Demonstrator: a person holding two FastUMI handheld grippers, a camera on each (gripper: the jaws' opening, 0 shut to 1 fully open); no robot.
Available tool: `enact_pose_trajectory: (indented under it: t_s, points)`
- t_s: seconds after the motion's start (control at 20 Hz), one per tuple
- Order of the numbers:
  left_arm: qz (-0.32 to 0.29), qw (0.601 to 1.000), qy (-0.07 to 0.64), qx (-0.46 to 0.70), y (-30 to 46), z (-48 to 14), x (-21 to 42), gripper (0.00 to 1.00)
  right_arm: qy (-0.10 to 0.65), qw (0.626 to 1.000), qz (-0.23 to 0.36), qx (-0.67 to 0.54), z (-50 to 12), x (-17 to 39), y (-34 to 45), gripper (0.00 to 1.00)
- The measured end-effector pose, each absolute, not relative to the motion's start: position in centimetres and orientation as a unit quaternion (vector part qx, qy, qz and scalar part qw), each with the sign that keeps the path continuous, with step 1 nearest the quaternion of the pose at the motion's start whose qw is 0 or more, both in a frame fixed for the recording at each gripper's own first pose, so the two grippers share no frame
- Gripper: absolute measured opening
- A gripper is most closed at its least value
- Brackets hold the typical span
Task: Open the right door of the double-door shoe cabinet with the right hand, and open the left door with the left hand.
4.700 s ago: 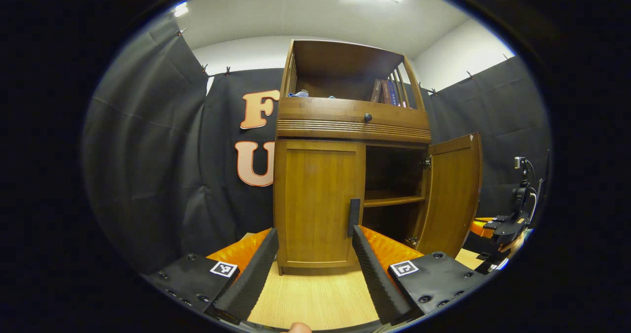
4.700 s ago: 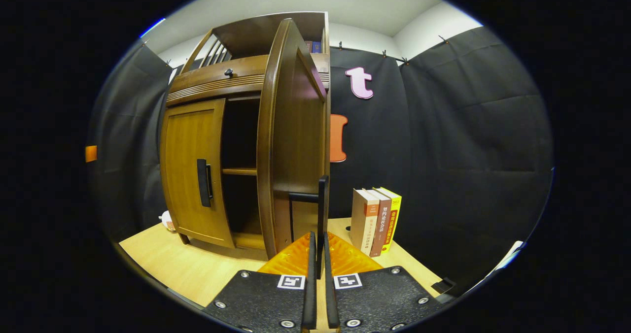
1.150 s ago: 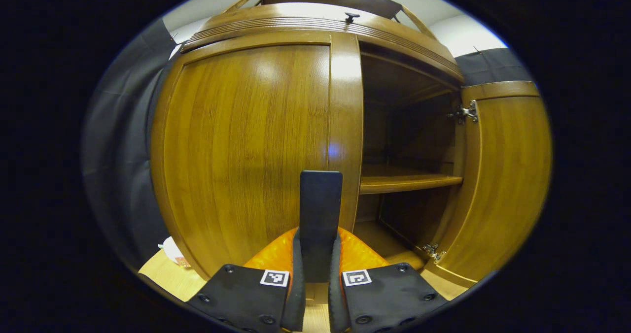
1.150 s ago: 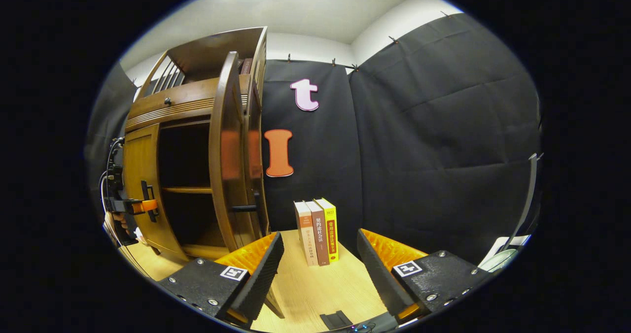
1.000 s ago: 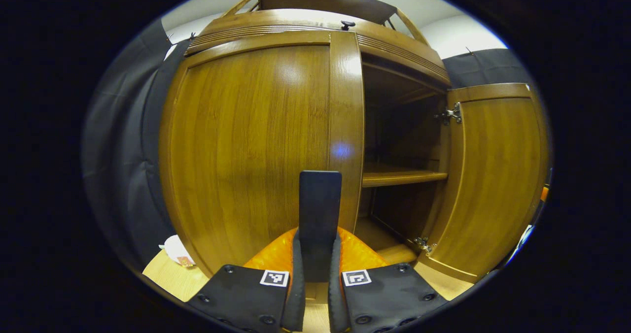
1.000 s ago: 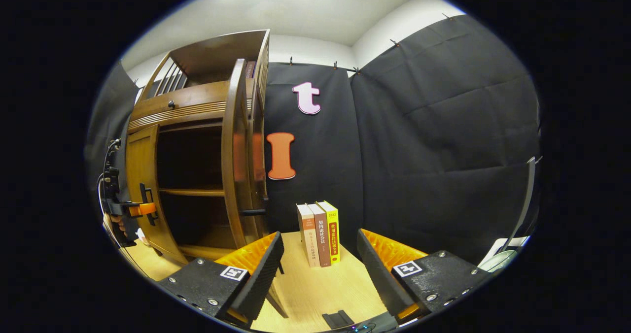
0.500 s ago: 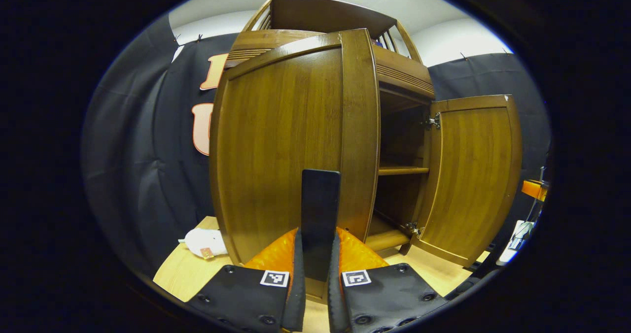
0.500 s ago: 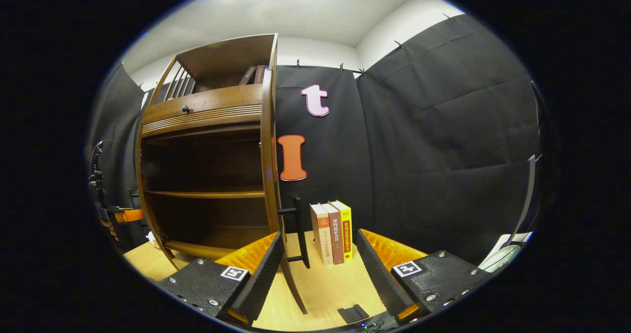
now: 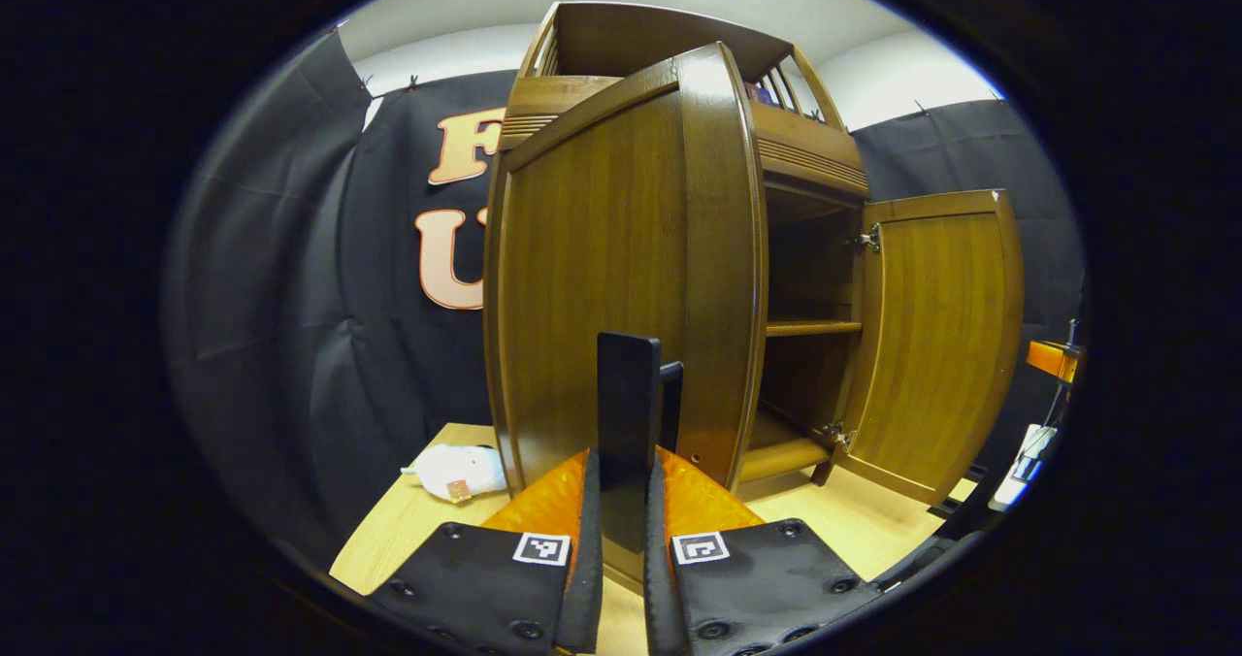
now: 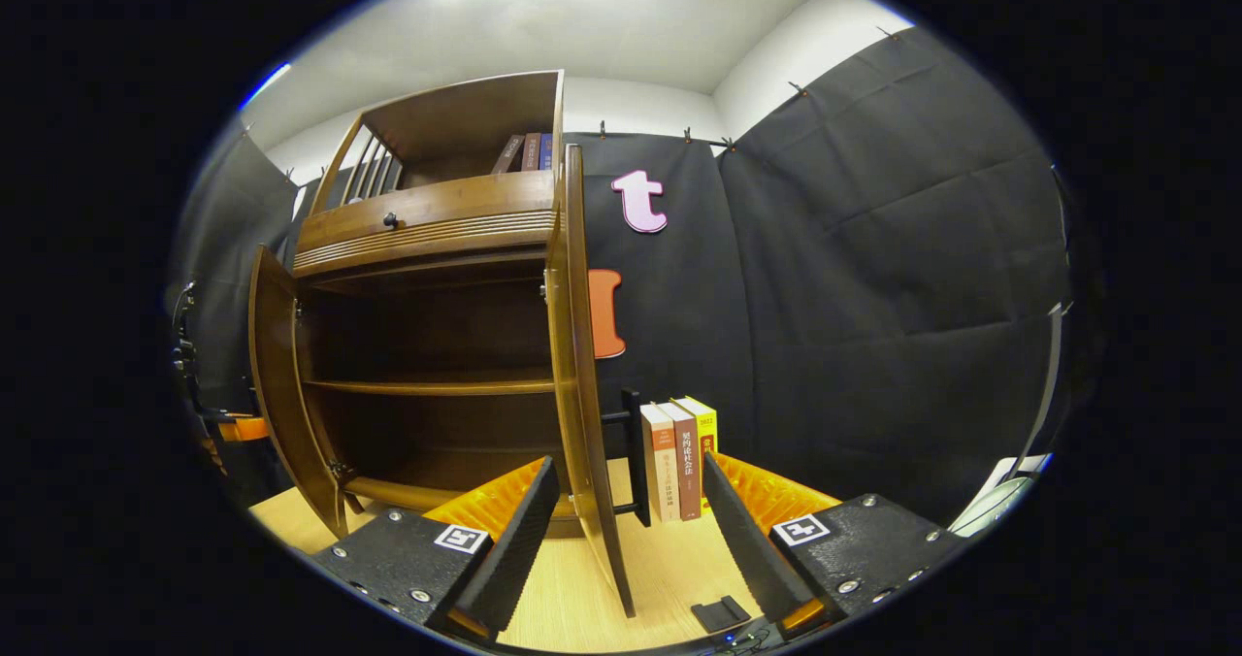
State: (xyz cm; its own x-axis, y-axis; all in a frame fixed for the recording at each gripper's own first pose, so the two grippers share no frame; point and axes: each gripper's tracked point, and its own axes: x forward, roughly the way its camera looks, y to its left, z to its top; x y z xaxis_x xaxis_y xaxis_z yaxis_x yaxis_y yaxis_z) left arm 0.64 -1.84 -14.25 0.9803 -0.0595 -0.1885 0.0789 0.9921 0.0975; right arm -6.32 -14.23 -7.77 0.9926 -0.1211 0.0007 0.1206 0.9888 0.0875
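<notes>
The wooden shoe cabinet [image 9: 805, 151] stands on a light table. In the left gripper view my left gripper [image 9: 621, 486] is shut on the black handle [image 9: 629, 404] of the left door [image 9: 602, 278], which is swung well out from the cabinet. The right door [image 9: 941, 345] hangs wide open past the bare shelf [image 9: 813, 327]. In the right gripper view my right gripper [image 10: 629, 470] is open; the right door [image 10: 580, 384] shows edge-on, with its black handle [image 10: 636, 452] between the fingers, untouched. The left door [image 10: 277, 384] stands open at far left.
A white soft toy [image 9: 456, 470] lies on the table left of the cabinet. Three upright books [image 10: 684, 457] stand by the cloth wall behind the right door. A small black piece [image 10: 718, 614] lies near the table's front edge. More books sit on the cabinet's top shelf [image 10: 529, 151].
My left gripper has closed on the left door's handle and swung that door outward. My right gripper has let go of the right door's handle and opened, leaving that door open.
</notes>
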Motion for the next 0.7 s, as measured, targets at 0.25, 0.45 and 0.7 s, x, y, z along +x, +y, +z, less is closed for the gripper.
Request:
enact_pose_trajectory:
  t_s: [0.25, 0.45, 0.7]
  points:
    - [-0.019, 0.994, 0.091, 0.062, -0.2, -13.8, -0.2, 0.16, -0.003, 0.998, -0.053, 0.038, -7.6, -6.8, -12.9, 0.91]
    - [-0.008, 0.994, 0.091, 0.061, 2.6, -13.1, -1.4, 0.17, -0.003, 0.998, -0.049, 0.037, -7.5, -6.9, -12.0, 0.91]
    - [0.018, 0.994, 0.083, 0.072, 6.8, -12.4, -2.4, 0.07, -0.005, 0.998, -0.044, 0.037, -7.2, -6.6, -10.9, 0.91]
